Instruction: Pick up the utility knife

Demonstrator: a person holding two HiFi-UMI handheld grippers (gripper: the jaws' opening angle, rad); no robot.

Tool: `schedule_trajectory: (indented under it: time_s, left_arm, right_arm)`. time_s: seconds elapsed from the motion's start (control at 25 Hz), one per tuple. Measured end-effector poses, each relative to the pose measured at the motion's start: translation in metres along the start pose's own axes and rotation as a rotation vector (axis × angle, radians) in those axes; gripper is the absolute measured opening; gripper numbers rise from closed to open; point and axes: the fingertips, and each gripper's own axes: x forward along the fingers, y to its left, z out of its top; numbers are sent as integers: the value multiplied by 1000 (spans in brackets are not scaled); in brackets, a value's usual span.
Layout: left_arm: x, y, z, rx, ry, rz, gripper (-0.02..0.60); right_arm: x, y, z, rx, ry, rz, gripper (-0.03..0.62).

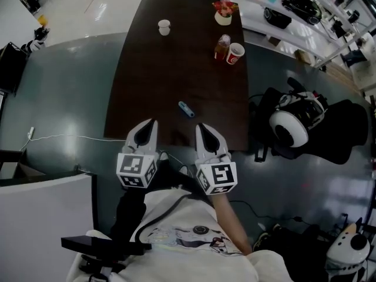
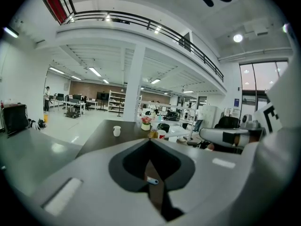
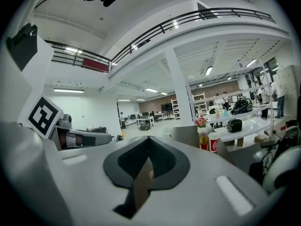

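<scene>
Head view: left gripper and right gripper both closed, empty, short of utility knife; reaching in unopened likely shoves it across table.

So the dark brown rectangular tabletop is mostly bare. There's a small blue utility knife near the close end and a white cup far left. Far right: a potted red flower, with an amber bottle touching a red-and-white paper cup.
</scene>
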Motion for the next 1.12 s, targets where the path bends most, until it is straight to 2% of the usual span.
schedule_trajectory:
  time_s: [0.32,0.52,0.84,1.12]
  left_arm:
    - [41,26,4,-13,31,-38,-2]
    - [67,47,-11,-33,110,-85,-2]
    - [91,82,-72,-74,284,-106,-2]
    - [113,85,-141,-145,456,-114,-2]
  right_arm:
    - [42,-12,-1,18,43,-31,2]
    - [75,-17,-13,55,97,-58,2]
    - [108,-29,-72,93,262,-105,2]
    - [112,-65,-156,143,497,-135,2]
